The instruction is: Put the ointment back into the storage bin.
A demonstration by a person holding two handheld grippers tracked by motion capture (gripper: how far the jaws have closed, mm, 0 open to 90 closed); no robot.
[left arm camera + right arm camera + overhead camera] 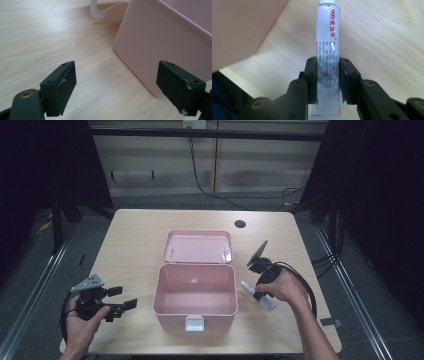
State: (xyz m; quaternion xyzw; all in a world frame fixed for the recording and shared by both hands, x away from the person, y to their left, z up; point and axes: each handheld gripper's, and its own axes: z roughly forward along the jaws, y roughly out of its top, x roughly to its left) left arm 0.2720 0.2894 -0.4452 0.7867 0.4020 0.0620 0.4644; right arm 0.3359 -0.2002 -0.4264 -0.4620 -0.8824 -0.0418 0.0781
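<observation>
Tube (pixel 327 45) of ointment, white with red print and a white cap, pinched across its lower half by the jaws of the right gripper (pixel 327 80). In the high view the tube (pixel 257 296) lies low over the tabletop's right half, just beside the right wall of the pink box (pixel 195 292), cap end toward the box. The box stands open and looks empty at the middle of the tabletop (pixel 135 235), toward the near edge; its hinged lid (pixel 198 246) lies flat behind it, and a pale latch (pixel 194 323) hangs at the front wall.

Left gripper (pixel 119 304), held near the near-left corner, points at the box's left wall with its jaws spread wide and nothing between them (the left gripper view shows bare wood and the pink wall (pixel 170 45) beyond).

Likely risks, if the tube is bound for the box: the soft tube may flex or slide in the narrow grip and swing out of line; the cap end may catch the box rim on the way over, nudging the light box, which nothing steadies.
</observation>
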